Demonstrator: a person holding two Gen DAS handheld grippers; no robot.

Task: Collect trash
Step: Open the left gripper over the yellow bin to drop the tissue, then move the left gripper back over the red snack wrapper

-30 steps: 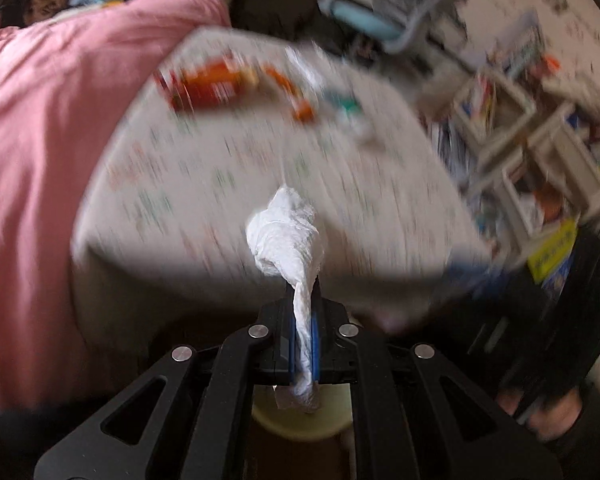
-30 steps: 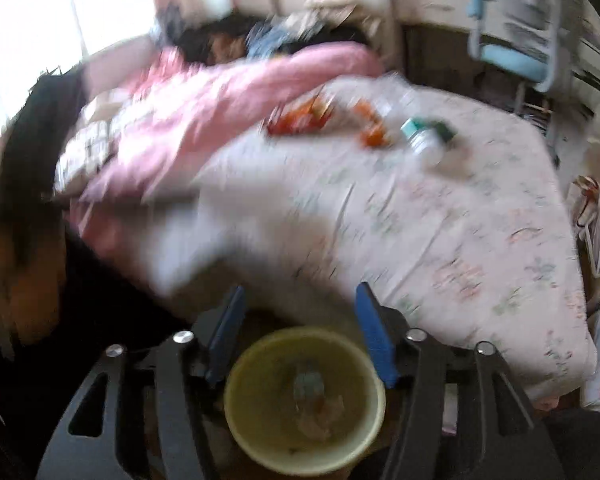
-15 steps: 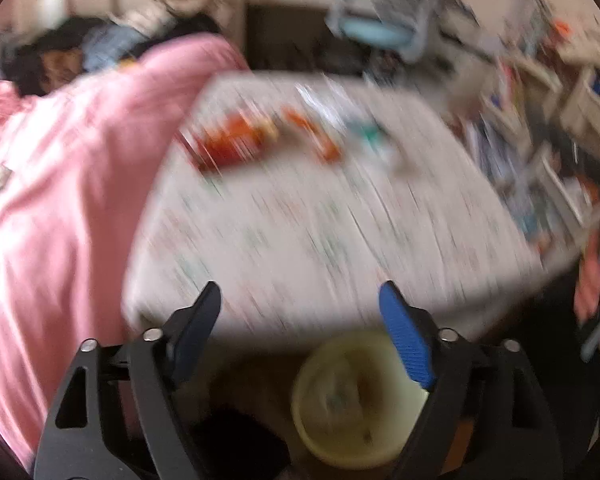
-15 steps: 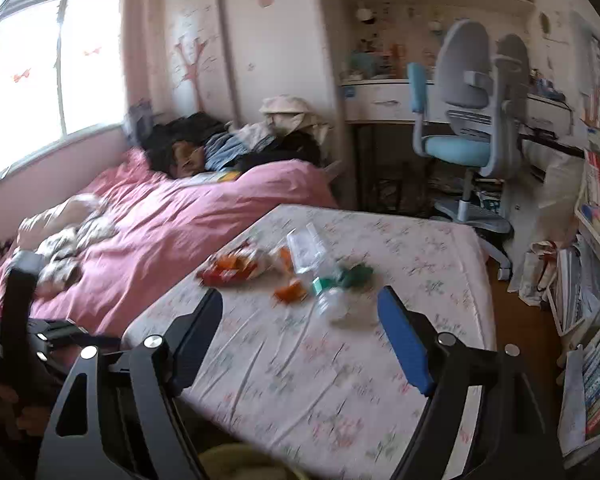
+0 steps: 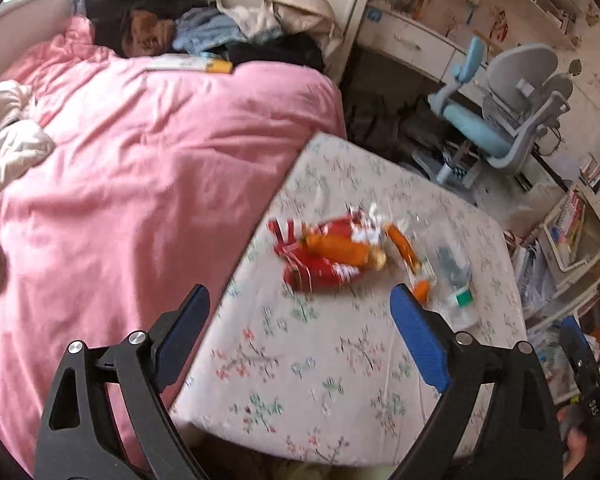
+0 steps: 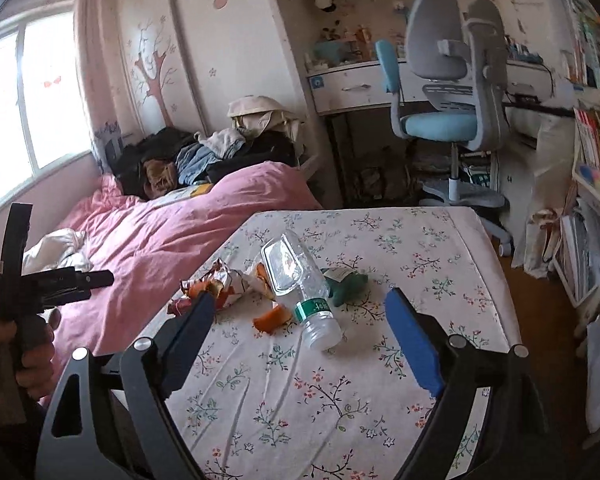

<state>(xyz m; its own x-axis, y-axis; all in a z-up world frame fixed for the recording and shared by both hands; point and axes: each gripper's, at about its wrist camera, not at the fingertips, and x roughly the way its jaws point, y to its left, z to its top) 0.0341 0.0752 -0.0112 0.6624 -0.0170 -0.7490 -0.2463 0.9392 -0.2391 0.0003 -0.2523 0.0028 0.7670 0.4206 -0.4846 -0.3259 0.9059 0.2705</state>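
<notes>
**Opening Jaws Over the Trash Pile**

Spreading apart, the jaws of the left gripper are seen wide, and nothing is held between them. The jaws of the right gripper are opening too, and nothing is gripped by them either.

A small pile of trash is found on the counter, which is covered with a flowered cloth. A clear plastic bottle is laid on its side near the middle, with its green label toward the right gripper. A crumpled red snack bag is placed just beside the bottle, on the side near the bed. Orange peel bits are scattered near the bottle's label end. A green crumpled wrapper is seen on the bottle's other side.

A pink blanket is spread over the bed beside the counter. A blue and grey chair is parked by the far wall.

From the right wrist view, the left hand is seen wrapped around its gripper's handle.
</notes>
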